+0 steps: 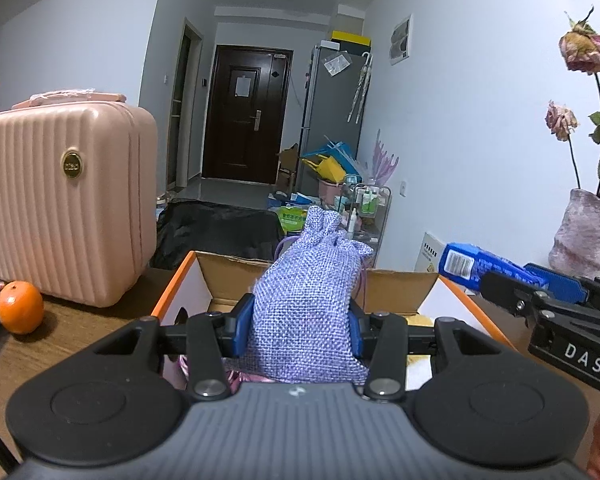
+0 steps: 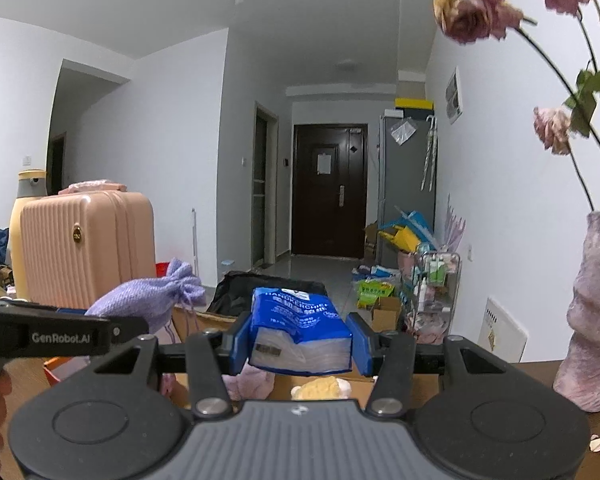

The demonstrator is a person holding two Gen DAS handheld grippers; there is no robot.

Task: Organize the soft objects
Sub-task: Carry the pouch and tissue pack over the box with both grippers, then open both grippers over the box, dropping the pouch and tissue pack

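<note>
My left gripper is shut on a lilac woven drawstring pouch, held upright above an open cardboard box with orange rims. The same pouch shows at the left of the right wrist view. My right gripper is shut on a blue pack of handkerchief tissues, also over the box; that pack enters the left wrist view from the right. Inside the box lie a pink soft item and a yellow soft item, partly hidden by the grippers.
A pink ribbed suitcase stands on the wooden table left of the box, with an orange beside it. A pink vase with dried roses stands at the right. A black bag lies on the floor beyond.
</note>
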